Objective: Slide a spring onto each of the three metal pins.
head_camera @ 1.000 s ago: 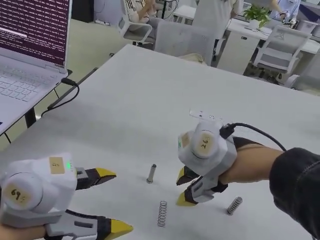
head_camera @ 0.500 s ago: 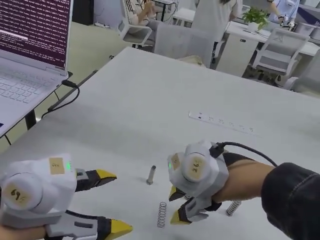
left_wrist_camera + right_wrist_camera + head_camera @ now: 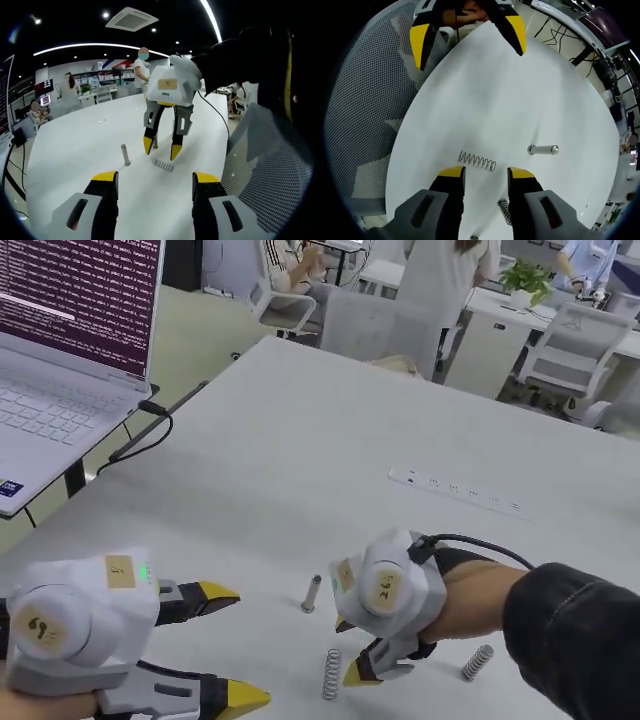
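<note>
Our right claw [image 3: 345, 650] hangs low over the wide white table [image 3: 300, 440], jaws spread and holding nothing. The near jaw tip is half hidden behind its white housing in the head view. In the right gripper view the claw [image 3: 486, 173] has its tips just short of a thin coiled wire spring [image 3: 477, 160] lying crosswise on the table. We cannot tell whether the tips touch the table. Our left claw [image 3: 238, 645], cut off at the bottom edge of the head view, is also spread wide and empty, pointing toward the right one.

An open silver laptop [image 3: 60, 340] with a purple screen sits at the table's far left, cropped by the frame. A long white power strip [image 3: 455, 490] lies further back.

A short grey metal pin [image 3: 312, 594] stands upright between the claws, with the spring [image 3: 331, 675] near it. A second wire spring [image 3: 477, 662] lies beside the right sleeve. In the left gripper view it [image 3: 156, 144] is partly hidden between the right claw's jaws.
</note>
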### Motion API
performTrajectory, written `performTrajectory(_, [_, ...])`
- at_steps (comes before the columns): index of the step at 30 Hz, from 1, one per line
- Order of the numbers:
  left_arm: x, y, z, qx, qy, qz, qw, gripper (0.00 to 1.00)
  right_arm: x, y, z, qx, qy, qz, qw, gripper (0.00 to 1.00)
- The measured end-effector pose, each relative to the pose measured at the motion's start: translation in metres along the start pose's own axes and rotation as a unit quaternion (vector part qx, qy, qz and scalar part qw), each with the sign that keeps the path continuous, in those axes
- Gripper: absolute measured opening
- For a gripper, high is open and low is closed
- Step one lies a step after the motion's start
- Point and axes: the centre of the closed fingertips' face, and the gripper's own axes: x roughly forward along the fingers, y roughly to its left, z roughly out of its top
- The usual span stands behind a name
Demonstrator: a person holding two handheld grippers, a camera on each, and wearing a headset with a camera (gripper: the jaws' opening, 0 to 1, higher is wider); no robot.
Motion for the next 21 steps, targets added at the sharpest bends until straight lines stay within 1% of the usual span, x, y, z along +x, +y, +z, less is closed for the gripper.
performTrajectory(5, [-0.002,0.001,-0.001,-0.004,0.000,0.003,1.0000,0.54,0.009,0.000,-0.006,-0.007,0.010,0.007,0.9999,0.31])
performTrajectory(10, [-0.003,0.002,-0.002,-0.008,-0.001,0.005,1.0000,0.54,0.014,0.001,-0.010,-0.006,0.017,0.011,0.9998,0.30])
performTrajectory(13, [-0.003,0.002,-0.003,-0.010,-0.001,0.005,0.9999,0.53,0.016,0.002,-0.009,-0.006,0.015,0.011,0.9998,0.30])
performTrajectory(14, [-0.003,0.002,-0.003,-0.010,-0.001,0.005,0.9999,0.53,0.016,0.003,-0.008,-0.005,0.016,0.014,0.9998,0.29])
performTrajectory(17, [-0.003,0.002,-0.003,-0.011,-0.001,0.005,0.9999,0.52,0.017,0.002,-0.002,-0.001,0.003,0.013,0.9999,0.30])
performTrajectory(21, [-0.003,0.002,-0.002,-0.012,-0.003,0.004,0.9999,0.52,0.019,0.003,0.004,-0.004,-0.002,0.016,0.9999,0.29])
